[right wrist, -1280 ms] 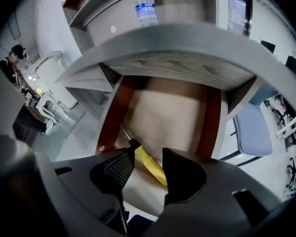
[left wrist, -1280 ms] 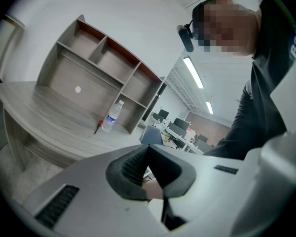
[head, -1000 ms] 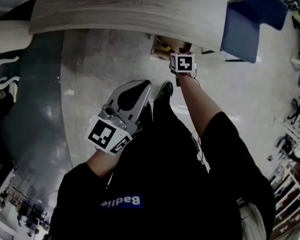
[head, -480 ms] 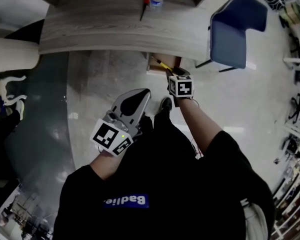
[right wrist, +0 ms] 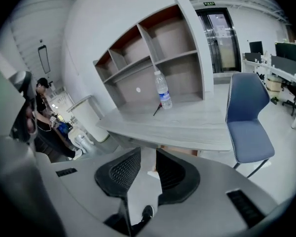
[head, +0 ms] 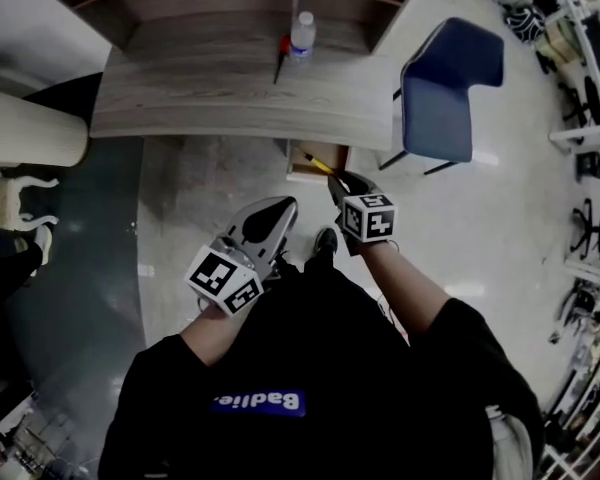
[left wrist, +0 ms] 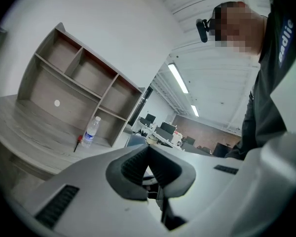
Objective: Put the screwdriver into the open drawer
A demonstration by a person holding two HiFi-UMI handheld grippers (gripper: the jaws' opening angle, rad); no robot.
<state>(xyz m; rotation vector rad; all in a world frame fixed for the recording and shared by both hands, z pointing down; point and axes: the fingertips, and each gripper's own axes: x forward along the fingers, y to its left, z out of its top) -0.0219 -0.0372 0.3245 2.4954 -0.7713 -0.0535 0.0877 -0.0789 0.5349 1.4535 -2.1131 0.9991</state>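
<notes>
Dim, grey head view; brighter gripper views; heavy fisheye in all three.

In the head view colours are muted. The glossy floor (head: 180, 178) carries small white glare patches, the bench (head: 230, 98) bows into a curve, the open drawer (head: 302, 163) under its edge still catches light, and the person's dark top (head: 310, 368) swallows all detail. In the left gripper view, ceiling strip lights (left wrist: 179, 78) burn bright and wash the wall (left wrist: 113, 23) almost white. Both gripper views bend straight lines, fall off into round black borders, and go soft on whatever lies closest to the lens.
</notes>
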